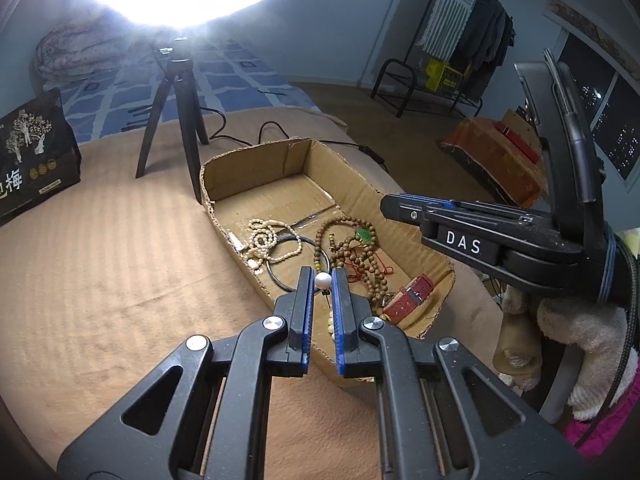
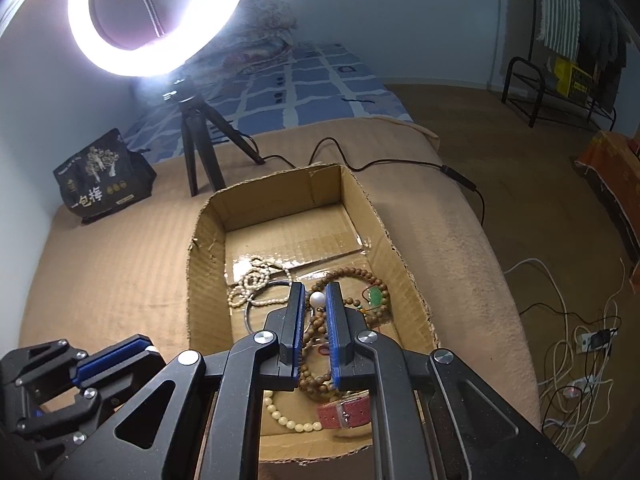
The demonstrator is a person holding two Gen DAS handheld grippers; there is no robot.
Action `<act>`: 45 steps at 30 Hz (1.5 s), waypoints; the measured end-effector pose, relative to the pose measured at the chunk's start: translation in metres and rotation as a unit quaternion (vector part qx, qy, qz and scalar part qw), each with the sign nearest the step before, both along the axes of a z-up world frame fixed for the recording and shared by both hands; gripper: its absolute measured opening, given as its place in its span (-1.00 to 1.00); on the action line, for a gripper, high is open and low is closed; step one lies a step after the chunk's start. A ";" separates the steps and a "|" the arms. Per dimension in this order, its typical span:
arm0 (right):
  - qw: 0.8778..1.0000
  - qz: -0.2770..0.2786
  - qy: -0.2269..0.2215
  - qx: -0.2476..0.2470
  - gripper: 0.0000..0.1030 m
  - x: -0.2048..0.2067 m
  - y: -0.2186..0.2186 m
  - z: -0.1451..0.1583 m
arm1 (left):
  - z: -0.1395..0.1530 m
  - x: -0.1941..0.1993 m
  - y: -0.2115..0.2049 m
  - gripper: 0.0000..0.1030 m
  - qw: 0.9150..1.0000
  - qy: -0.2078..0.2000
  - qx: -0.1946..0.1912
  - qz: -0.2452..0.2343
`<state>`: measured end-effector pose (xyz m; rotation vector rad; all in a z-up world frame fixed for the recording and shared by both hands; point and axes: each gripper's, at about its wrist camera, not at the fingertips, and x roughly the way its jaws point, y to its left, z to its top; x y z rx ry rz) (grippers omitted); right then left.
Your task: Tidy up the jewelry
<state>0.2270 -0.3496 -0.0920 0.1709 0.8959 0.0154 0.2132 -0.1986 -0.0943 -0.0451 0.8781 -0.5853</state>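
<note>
The cardboard box (image 2: 208,236) is bare at its far end; beads (image 2: 360,280) crowd the near end, tripod (image 2: 196,152) behind.

"DAS" on the right tongs (image 1: 390,203); "一包梅" (white) on the black bag (image 2: 105,176).

Left hand-held gripper (image 1: 323,280) pinching a white bead (image 1: 323,279) above the cardboard box (image 1: 256,162)

Jaws nearly closed on that bead. In the box: cream bead strand (image 1: 266,240) at its left wall, metal bangle (image 1: 298,264) beside it, brown wooden beads (image 1: 360,256) with a green pendant (image 1: 363,234), a red strap (image 1: 412,298) at its near corner. The right hand-held gripper (image 1: 394,204) hangs over the box's right wall.
</note>
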 end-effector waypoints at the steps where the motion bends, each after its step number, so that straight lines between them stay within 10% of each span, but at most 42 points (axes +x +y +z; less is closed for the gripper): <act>1: 1.000 -0.001 0.001 0.000 -0.83 0.000 -0.001 -0.001 | -0.001 0.001 -0.001 -0.86 1.000 -0.001 0.000 0.000; 19: 1.000 -0.009 0.004 -0.007 -0.82 0.003 -0.002 -0.004 | -0.005 0.003 -0.013 -0.86 1.000 0.002 -0.007 -0.005; 23: 1.000 -0.013 0.007 -0.010 -0.36 0.003 -0.002 -0.005 | -0.005 0.002 -0.015 -0.80 1.000 0.002 -0.003 -0.008; 26: 1.000 -0.020 0.000 -0.017 0.03 0.002 -0.003 -0.002 | -0.006 0.000 -0.016 -0.02 1.000 -0.002 0.005 -0.004; 29: 0.999 -0.028 -0.006 -0.023 0.23 0.001 -0.005 0.000 | -0.006 -0.001 -0.017 0.00 1.000 -0.006 0.011 -0.001; 45: 0.998 -0.042 0.010 -0.055 0.42 0.001 -0.003 0.000 | -0.005 -0.001 -0.013 0.15 1.000 -0.007 0.022 0.015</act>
